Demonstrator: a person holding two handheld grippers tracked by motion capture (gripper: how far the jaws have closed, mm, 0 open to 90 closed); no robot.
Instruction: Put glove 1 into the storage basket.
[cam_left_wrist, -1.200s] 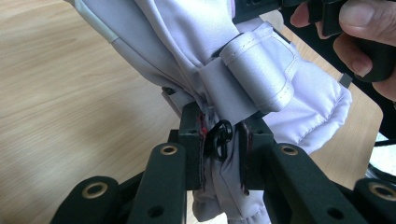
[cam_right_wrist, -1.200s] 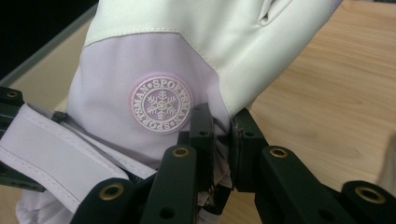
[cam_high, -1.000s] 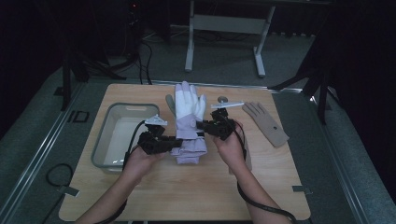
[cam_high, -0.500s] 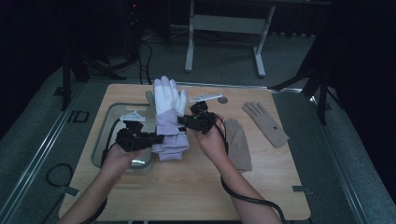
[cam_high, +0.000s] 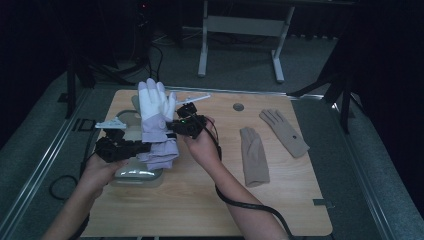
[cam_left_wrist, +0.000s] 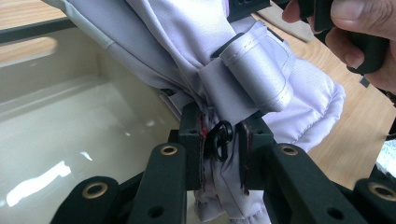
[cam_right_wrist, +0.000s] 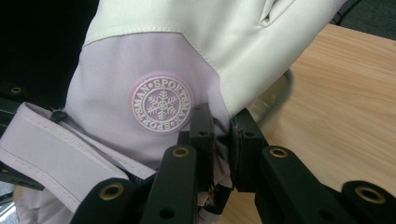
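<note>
Right now I have both tongs clamped on the lilac and white ski glove (cam_high: 156, 127), which hangs in the air between them, fingers pointing up and cuff down. My left tongs (cam_left_wrist: 223, 140) pinch the cuff end of the glove (cam_left_wrist: 261, 70), jaws drawn narrow with gathered fabric and a small black ring squeezed between the pads; a grey strap loop sits just above them. My right tongs (cam_right_wrist: 219, 135) grip the edge of the glove (cam_right_wrist: 154, 70) on the other side, jaws likewise narrow on the cloth, and the round snowflake badge (cam_right_wrist: 161, 103) lies just left of them in the right gripper view. In the high view the left tongs (cam_high: 137, 148) are at the glove's lower left and the right tongs (cam_high: 176, 127) at its right side, close to each other with only the glove between. Below the left tongs sits the pale plastic tub (cam_left_wrist: 70, 121), the glove's cuff hanging over its near rim. Well to the right of the right tongs two beige knit gloves (cam_high: 254, 156) lie flat on the wooden surface (cam_high: 200, 200), apart from each other.
</note>
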